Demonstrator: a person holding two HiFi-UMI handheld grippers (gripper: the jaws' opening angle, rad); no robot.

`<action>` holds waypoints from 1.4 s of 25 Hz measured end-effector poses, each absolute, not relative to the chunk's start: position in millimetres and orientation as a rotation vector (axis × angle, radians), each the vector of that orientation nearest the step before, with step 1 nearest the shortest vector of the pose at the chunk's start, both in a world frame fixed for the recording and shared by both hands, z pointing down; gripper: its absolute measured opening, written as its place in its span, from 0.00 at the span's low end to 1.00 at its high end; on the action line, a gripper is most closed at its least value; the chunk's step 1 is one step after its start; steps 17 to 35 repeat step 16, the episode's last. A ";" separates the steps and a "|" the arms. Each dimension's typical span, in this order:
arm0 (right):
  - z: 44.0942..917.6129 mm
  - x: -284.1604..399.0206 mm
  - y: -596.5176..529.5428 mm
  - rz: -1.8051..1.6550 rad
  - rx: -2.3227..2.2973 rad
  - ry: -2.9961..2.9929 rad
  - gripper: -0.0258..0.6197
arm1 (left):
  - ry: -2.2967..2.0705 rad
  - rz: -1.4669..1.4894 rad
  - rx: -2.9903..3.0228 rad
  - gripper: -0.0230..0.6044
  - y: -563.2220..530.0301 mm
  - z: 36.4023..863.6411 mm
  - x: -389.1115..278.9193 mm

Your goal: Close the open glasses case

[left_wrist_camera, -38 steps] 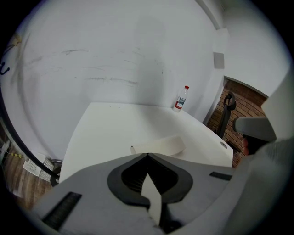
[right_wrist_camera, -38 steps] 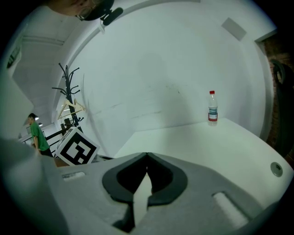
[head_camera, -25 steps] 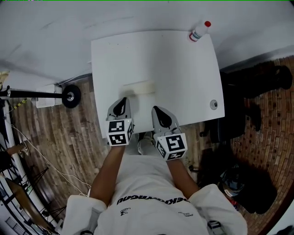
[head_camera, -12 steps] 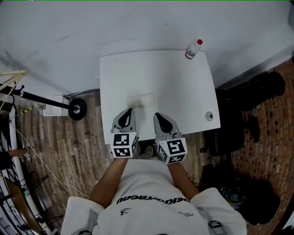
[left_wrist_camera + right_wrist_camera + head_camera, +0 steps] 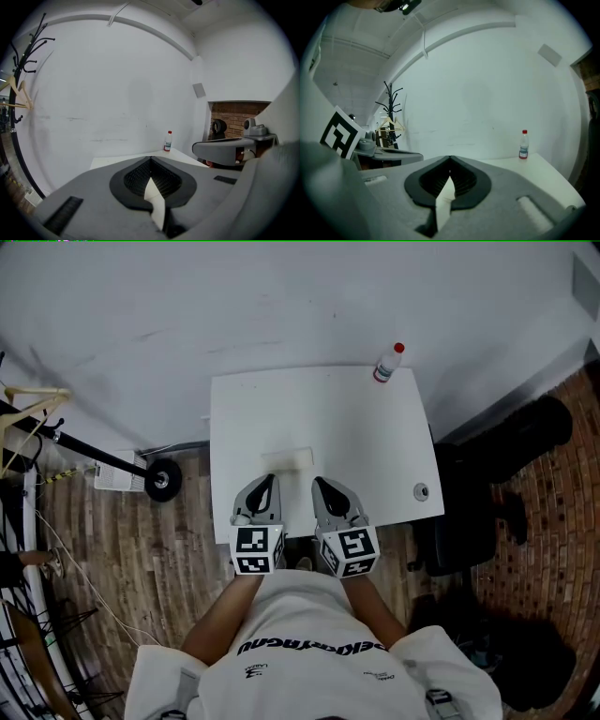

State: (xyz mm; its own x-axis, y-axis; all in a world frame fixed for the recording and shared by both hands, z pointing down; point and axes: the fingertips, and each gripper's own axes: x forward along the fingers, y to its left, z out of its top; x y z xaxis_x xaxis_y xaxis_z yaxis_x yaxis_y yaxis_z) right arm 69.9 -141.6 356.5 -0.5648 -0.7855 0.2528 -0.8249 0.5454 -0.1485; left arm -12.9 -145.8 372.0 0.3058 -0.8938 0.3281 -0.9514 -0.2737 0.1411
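Above table (image 5: 375, 427) near edge, L gripper (image 5: 265, 482) & R gripper (image 5: 322, 484) fingers shut, empty; case (image 5: 288, 459) just ahead.

One white table (image 5: 375, 446); on the table, one pale glasses case (image 5: 288, 460), one red-capped bottle (image 5: 386, 363) at its far right corner and one round grommet (image 5: 421, 490) near its right edge; over the table's near edge, two grippers, the left gripper (image 5: 264, 486) and the right gripper (image 5: 323, 488), bearing two marker cubes (image 5: 255, 550), one apiece; left of the table, one black wheel (image 5: 162, 477) on the floor
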 end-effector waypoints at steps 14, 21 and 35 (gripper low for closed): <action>335.2 71.2 -147.4 0.331 1.402 -2.667 0.04 | -1.739 0.207 2.330 0.03 -139.9 338.6 -12.5; 331.9 70.8 -148.6 0.325 1.410 -2.669 0.04 | -1.741 0.200 2.338 0.03 -140.3 334.4 -12.5; 331.9 70.8 -148.6 0.325 1.410 -2.669 0.04 | -1.741 0.200 2.338 0.03 -140.3 334.4 -12.5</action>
